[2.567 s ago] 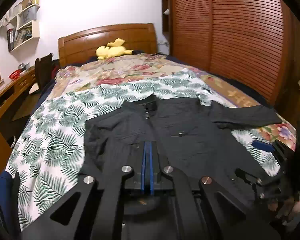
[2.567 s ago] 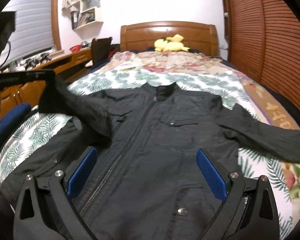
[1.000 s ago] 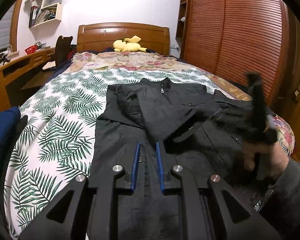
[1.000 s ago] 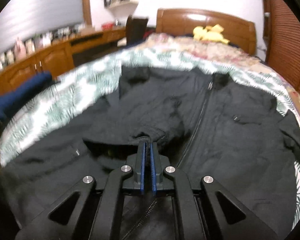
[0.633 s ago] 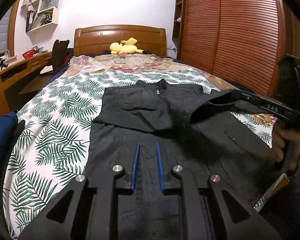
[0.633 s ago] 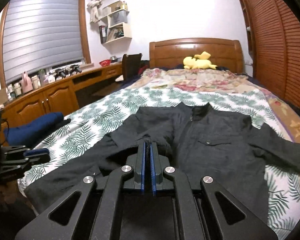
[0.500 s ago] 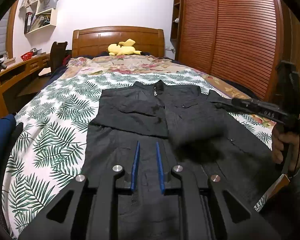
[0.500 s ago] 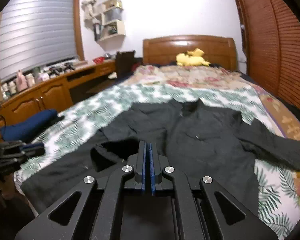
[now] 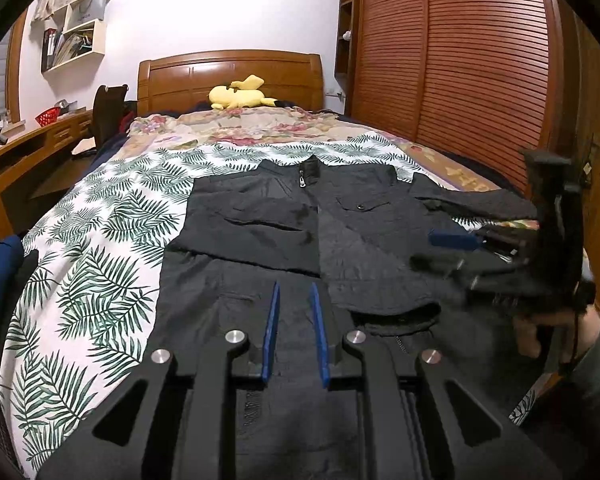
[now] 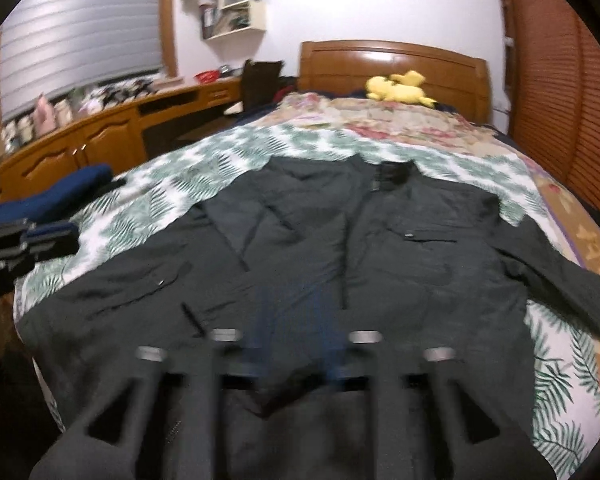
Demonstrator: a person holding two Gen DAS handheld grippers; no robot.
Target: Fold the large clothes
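Note:
A large black zip jacket [image 9: 300, 240] lies front up on the bed, also in the right wrist view [image 10: 380, 256]. One sleeve is folded across the chest, its cuff [image 9: 396, 312] near the zip. The other sleeve [image 10: 572, 284] stretches out to the right. My left gripper [image 9: 294, 332] is slightly open and empty above the jacket's hem. My right gripper [image 10: 296, 328] is blurred by motion above the lower front; it also shows in the left wrist view [image 9: 456, 240], with one blue pad seen and nothing in it.
A leaf-print cover [image 9: 92, 264] lies under the jacket, a floral quilt [image 9: 252, 128] behind it. A yellow plush toy [image 9: 238, 96] sits by the wooden headboard. A wooden desk [image 10: 100, 136] runs along the left, slatted wardrobe doors [image 9: 460, 72] along the right. A blue bundle [image 10: 52, 200] lies at the bed's left edge.
The right gripper has let go of the sleeve, which now lies folded across the chest, and is pulling back. The left gripper has stayed slightly open and hardly moved.

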